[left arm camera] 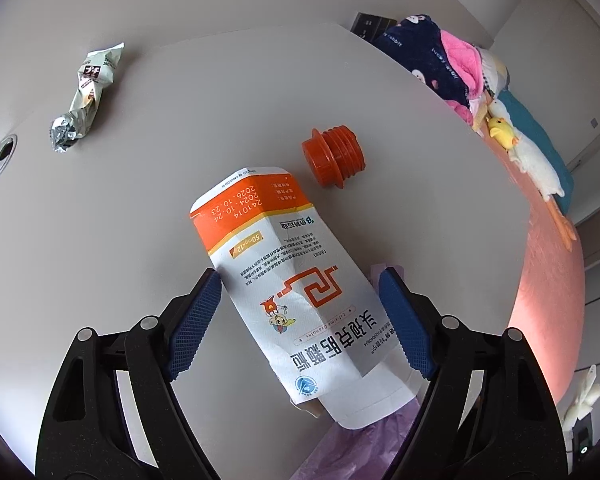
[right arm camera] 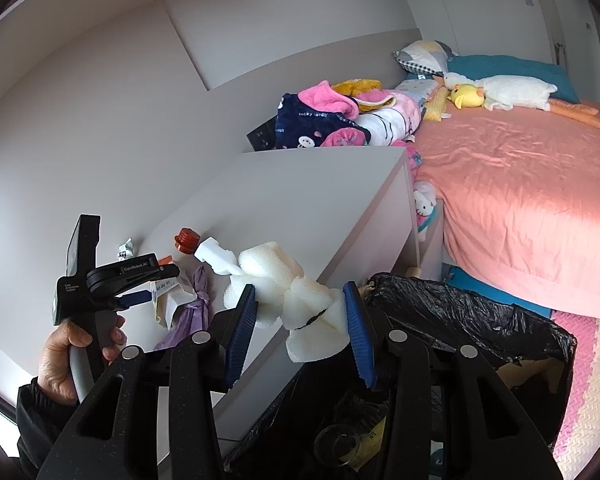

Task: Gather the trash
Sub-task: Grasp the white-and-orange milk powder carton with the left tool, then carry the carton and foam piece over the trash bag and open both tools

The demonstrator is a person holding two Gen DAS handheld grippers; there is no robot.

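Left gripper (left arm camera: 300, 292) open wide over the white table (left arm camera: 420, 184), blue pads either side of a flattened white-and-orange medicine box (left arm camera: 288, 280). Left pad (left arm camera: 196, 320) looks to touch the box edge or sit just beside it; right pad (left arm camera: 404, 320) just off the opposite edge. No squeeze visible, box lying flat on tabletop, near end over a purple plastic bag (left arm camera: 360, 444) at the table edge. Orange threaded cap (left arm camera: 334, 158) on its side just beyond the box, apart from it. Crumpled snack wrapper (left arm camera: 86, 96) far left, well apart, w/ a round metal grommet (left arm camera: 0, 156) near it.

Right gripper (right arm camera: 300, 304) partly closed on a bent strip of white foam (right arm camera: 304, 308), pads pressing both sides. Foam held above the gap between table edge and a bin lined w/ a black bag (right arm camera: 480, 320); clear cup and scraps inside the bin. Far end of foam reaches back over the tabletop. Left gripper seen side-on from the right cam, hand (right arm camera: 66, 356) round its handle, box and purple bag under it.

Bed w/ pink sheet (right arm camera: 520, 200) behind, plush duck (right arm camera: 512, 92) and pile of clothes (right arm camera: 332, 120) by the table.
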